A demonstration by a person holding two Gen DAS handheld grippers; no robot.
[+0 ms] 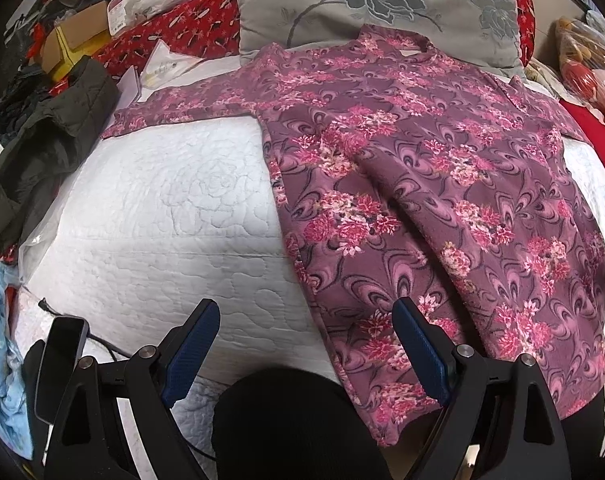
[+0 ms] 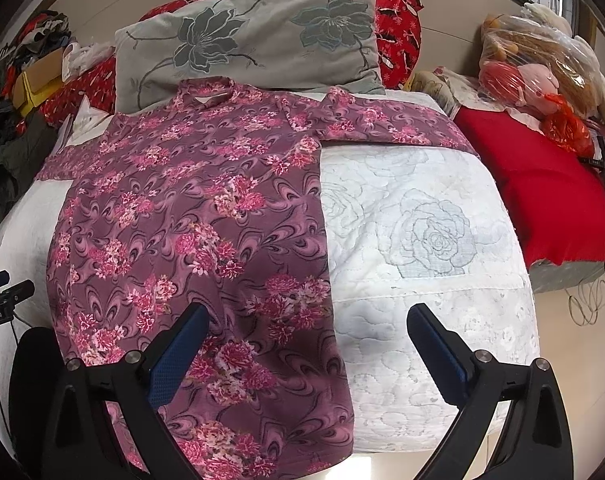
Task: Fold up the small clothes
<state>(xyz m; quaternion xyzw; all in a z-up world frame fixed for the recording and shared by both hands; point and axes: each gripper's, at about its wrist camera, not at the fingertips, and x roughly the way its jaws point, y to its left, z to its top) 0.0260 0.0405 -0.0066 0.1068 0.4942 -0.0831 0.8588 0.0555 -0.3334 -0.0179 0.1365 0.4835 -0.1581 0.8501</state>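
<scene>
A purple shirt with pink flowers (image 1: 422, 184) lies spread flat on a white quilted bed (image 1: 162, 208), collar toward the pillow, both sleeves out to the sides. It also shows in the right wrist view (image 2: 190, 220). My left gripper (image 1: 306, 312) is open and empty above the shirt's lower left hem edge. My right gripper (image 2: 306, 316) is open and empty above the shirt's lower right edge, over the bed (image 2: 422, 240). Part of the left gripper (image 2: 2, 292) shows at the left edge of the right wrist view.
A grey flowered pillow (image 1: 374, 4) lies behind the collar. A dark green jacket (image 1: 42, 152) and boxes (image 1: 78, 36) sit at the left. A red cushion (image 2: 542, 196) and bagged plush toys (image 2: 542, 60) sit at the right. A dark cable (image 1: 74, 324) runs by the bed's near left.
</scene>
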